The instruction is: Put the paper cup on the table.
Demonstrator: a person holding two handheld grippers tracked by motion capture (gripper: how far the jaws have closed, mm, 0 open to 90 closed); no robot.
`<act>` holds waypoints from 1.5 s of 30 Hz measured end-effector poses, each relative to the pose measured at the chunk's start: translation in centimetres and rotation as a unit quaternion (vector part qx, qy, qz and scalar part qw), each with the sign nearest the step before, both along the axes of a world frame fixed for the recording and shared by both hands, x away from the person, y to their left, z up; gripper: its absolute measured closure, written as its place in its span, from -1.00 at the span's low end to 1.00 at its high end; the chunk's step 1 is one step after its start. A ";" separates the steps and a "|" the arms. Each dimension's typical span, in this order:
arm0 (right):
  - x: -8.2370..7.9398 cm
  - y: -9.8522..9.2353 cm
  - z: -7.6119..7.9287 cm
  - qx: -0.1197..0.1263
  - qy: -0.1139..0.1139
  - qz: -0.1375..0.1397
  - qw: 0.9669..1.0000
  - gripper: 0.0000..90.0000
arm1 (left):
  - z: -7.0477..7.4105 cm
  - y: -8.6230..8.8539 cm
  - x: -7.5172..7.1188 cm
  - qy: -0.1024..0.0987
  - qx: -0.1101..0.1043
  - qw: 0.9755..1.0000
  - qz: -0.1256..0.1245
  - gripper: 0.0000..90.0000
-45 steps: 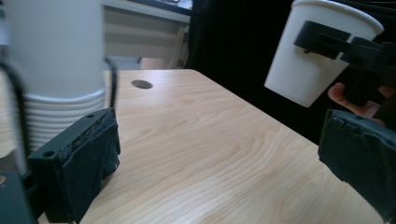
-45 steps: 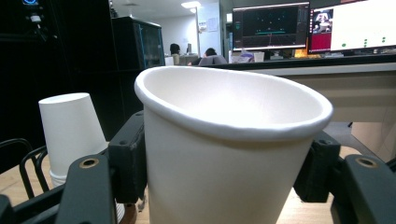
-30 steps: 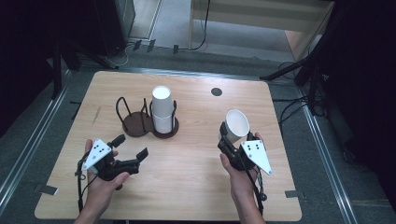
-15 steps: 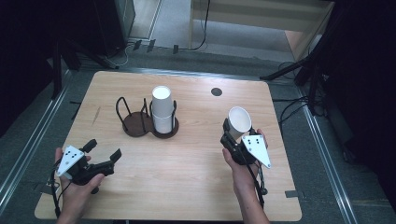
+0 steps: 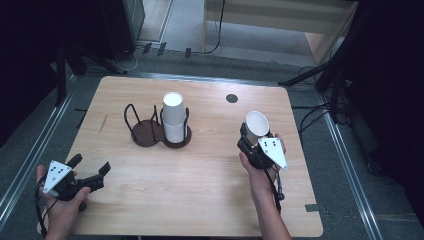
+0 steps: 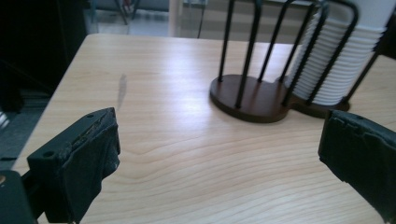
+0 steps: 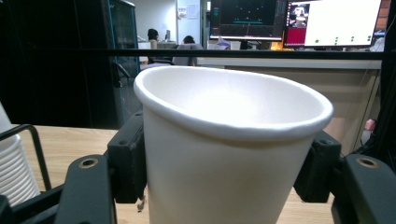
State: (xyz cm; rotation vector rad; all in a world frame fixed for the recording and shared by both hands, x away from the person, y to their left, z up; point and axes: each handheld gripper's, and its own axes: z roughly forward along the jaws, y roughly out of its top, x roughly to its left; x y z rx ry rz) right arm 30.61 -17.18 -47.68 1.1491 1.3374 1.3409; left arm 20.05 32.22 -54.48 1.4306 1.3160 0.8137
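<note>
A dark wire cup rack stands mid-table; its left bay is bare and its right bay holds a stack of white paper cups. My right gripper is shut on a single white paper cup, tilted and lifted above the table's right side. In the right gripper view the cup sits between the two black jaws, mouth up. My left gripper hovers low at the table's near left corner, open and holding nothing. Its pads stand wide apart, facing the rack and stack.
A small black round mark lies on the wooden table at the far right. Metal rails and cables run along the floor on both sides. A desk with lit monitors stands beyond the table.
My left gripper has drawn back toward the near left corner and sunk a little. The right gripper has shifted slightly right and nearer with the cup still in it.
</note>
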 end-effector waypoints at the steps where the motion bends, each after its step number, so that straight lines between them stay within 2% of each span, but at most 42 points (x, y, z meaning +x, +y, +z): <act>1: 0.3 0.0 -0.1 0.000 0.001 0.000 1.000 -0.27 | -0.1 0.1 0.0 0.006 0.008 1.000 0.004 -1.00; 2: 0.5 0.0 -0.1 -0.002 0.001 -0.001 1.000 -0.27 | -0.1 0.2 0.1 0.012 0.018 1.000 0.009 -1.00; 4: 1.0 -0.1 -0.2 0.000 0.005 0.001 1.000 -0.27 | -0.1 0.6 0.0 0.018 0.012 1.000 0.012 -1.00; 9: 2.4 -0.4 -0.6 0.005 0.012 0.005 1.000 -0.27 | -0.1 0.9 -0.1 0.014 0.008 1.000 0.012 -0.99; 12: 3.2 -0.5 -1.0 0.005 0.022 0.001 1.000 -0.27 | -0.3 0.9 0.1 0.019 0.007 1.000 0.007 -0.99; 23: 5.7 -1.3 -2.7 -0.007 0.045 -0.004 0.999 -0.27 | -0.4 1.1 0.1 0.016 0.000 1.000 0.005 -0.99; 28: 6.7 -1.6 -3.4 0.005 0.054 -0.008 0.999 -0.27 | -0.4 0.9 0.1 0.014 0.003 1.000 0.004 -0.99; 31: 7.2 -1.6 -4.0 -0.006 0.055 -0.010 0.998 -0.27 | -0.4 0.9 0.1 0.013 0.003 1.000 0.004 -0.99; 36: 8.3 -1.5 -5.0 -0.026 0.070 -0.009 0.997 -0.26 | -0.4 1.0 0.1 0.013 0.002 1.000 0.005 -0.99; 40: 9.2 -1.3 -5.4 -0.050 0.087 -0.013 0.995 -0.25 | -0.4 1.0 0.2 0.012 0.005 1.000 0.005 -0.99; 42: 9.7 -1.5 -5.5 -0.046 0.094 -0.016 0.994 -0.24 | -0.4 1.0 0.1 0.012 0.005 1.000 0.005 -0.99; 45: 10.4 -2.0 -5.8 -0.026 0.109 -0.016 0.994 -0.24 | -0.5 1.0 0.2 0.012 0.005 1.000 0.006 -0.99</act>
